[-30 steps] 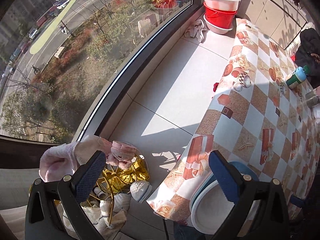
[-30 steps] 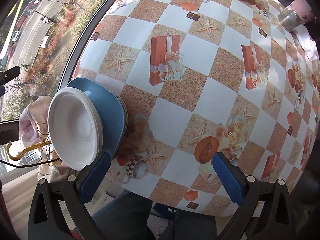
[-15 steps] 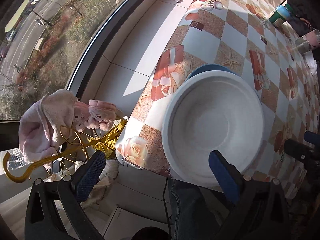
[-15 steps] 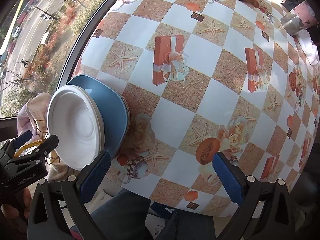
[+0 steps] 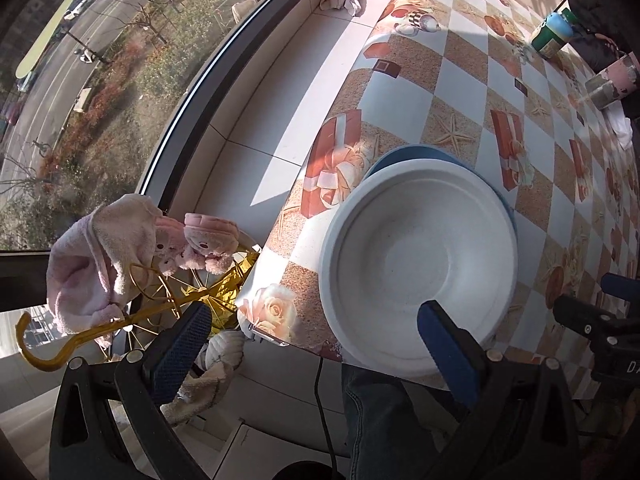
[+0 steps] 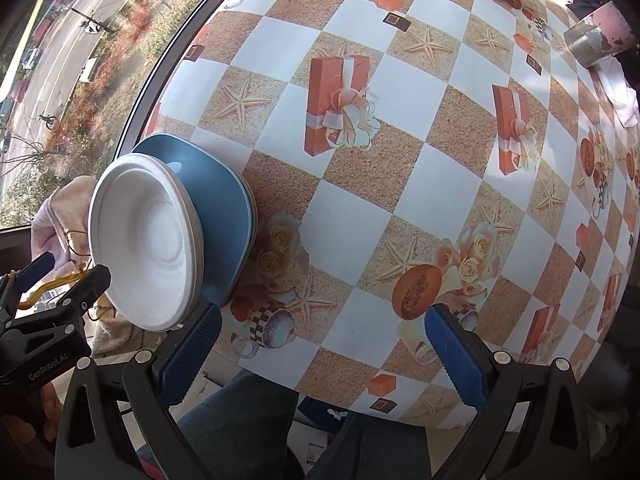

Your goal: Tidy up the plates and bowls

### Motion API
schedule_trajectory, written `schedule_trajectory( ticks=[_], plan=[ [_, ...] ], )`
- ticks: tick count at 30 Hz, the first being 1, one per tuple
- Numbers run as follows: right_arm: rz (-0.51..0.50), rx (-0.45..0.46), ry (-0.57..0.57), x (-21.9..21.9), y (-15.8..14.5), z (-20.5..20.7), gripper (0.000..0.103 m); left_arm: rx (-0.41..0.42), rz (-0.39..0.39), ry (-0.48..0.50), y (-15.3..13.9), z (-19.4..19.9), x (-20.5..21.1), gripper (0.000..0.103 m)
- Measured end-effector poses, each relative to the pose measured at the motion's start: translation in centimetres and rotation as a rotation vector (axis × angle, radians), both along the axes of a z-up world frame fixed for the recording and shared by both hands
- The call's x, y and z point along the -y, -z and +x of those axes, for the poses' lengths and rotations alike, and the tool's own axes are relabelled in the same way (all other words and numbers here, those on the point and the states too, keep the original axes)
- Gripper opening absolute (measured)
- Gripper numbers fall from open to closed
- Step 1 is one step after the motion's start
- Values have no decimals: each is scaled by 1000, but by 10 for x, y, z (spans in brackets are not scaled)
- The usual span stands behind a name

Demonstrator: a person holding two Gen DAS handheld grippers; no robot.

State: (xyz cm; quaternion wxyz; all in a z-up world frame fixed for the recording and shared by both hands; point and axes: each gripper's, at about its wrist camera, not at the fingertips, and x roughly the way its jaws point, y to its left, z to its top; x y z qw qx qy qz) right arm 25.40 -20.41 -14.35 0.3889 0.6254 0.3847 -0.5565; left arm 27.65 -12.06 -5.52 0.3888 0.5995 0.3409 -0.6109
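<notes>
Stack of shallow round white plates (image 5: 420,264) atop blue plate (image 6: 216,184) at near corner of checkered-cloth table (image 6: 400,216), left gripper (image 5: 316,344) wide open beside stack, empty, right gripper (image 6: 320,348) wide open, empty, right of stack

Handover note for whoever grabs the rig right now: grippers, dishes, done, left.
Left gripper: open, empty, one finger over the near rim of the white bowls, not clamped.
Right gripper: open, empty, over the tablecloth beside the stack.
Dishes: white bowls, nested, sit on stacked blue plates at the table's near left corner, overhanging the edge.
Done: nothing visibly sorted.
Left: probably lift the bowls off the plates and set each kind in its own place, away from the edge.
</notes>
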Motion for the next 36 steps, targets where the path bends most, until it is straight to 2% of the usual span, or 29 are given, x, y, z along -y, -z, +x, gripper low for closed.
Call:
schedule_trajectory(
  ticks=[5, 17, 27, 31, 36],
  plan=[
    [-7, -3, -1, -2, -2, 1, 102, 12, 24, -11, 7, 3, -1, 103],
    [-13, -10, -8, -2, -4, 2, 102, 13, -15, 20, -1, -3, -2, 103],
    [-79, -106, -192, 24, -24, 37, 102, 14, -42, 61, -7, 2, -3, 103],
    [-105, -108, -225, 35, -29, 48, 102, 21, -46, 101, -8, 3, -8, 103],
    [-82, -113, -253, 35, -23, 55, 102, 33, -57, 95, -10, 3, -9, 103]
  ],
)
